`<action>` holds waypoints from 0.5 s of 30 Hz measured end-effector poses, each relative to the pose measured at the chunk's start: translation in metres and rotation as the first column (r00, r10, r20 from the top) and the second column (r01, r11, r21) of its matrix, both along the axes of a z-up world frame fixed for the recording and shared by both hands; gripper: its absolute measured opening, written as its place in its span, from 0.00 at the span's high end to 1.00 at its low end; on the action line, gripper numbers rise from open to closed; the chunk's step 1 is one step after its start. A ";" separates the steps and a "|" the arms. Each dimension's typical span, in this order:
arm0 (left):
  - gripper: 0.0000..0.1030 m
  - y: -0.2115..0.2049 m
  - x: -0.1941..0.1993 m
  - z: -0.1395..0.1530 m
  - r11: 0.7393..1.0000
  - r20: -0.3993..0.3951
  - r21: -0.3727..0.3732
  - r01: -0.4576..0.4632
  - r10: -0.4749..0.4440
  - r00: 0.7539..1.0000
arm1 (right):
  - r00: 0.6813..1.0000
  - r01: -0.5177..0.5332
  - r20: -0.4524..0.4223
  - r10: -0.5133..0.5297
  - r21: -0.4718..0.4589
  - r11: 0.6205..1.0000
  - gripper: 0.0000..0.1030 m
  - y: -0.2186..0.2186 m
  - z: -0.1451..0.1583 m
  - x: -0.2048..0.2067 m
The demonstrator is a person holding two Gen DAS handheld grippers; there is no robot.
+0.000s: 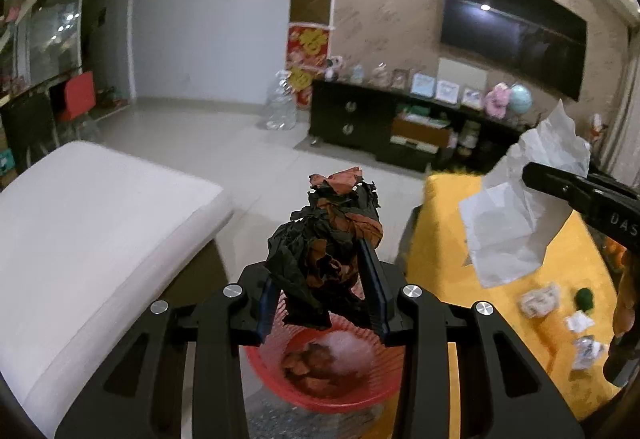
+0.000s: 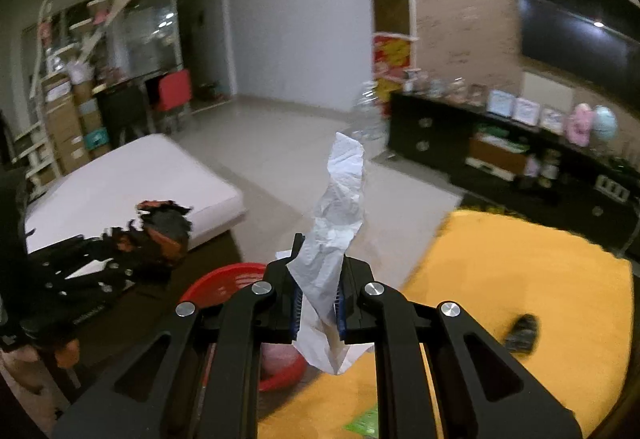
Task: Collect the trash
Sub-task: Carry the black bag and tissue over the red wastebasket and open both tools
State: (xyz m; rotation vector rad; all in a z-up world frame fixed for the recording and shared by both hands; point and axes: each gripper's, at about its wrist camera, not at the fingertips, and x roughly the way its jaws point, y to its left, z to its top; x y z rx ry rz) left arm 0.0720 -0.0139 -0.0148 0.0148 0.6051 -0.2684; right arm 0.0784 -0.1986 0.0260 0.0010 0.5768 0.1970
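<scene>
A trash basket [image 1: 320, 375] sits on the floor between a mattress [image 1: 92, 223] at nine o'clock and a rug [image 1: 520, 299] at three o'clock. A TV cabinet [image 1: 400, 123] stands beyond, under a wall-mounted television [image 1: 512, 23].

A: Which items are obscured in the left wrist view?
B: The red basket [image 1: 320, 379] is partly covered by the left claw [image 1: 324, 303] and its black-and-orange crumpled wad [image 1: 328, 239]. The right claw [image 1: 580, 195] is cut off by the frame edge.
A: And in the right wrist view?
B: The dark object [image 2: 522, 333] on the yellow desk [image 2: 520, 259] is too blurred to identify.
</scene>
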 end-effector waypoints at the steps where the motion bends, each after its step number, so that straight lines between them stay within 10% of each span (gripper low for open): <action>1: 0.66 0.003 0.003 -0.003 1.000 -0.013 0.002 -0.004 0.004 1.000 | 1.000 -0.017 -0.010 0.017 0.005 1.000 0.87 0.007 -0.005 0.003; 15: 0.62 0.002 0.033 -0.071 0.996 -0.223 0.091 -0.005 0.025 0.975 | 0.965 -0.132 -0.215 0.152 0.104 0.986 0.84 0.057 -0.079 0.041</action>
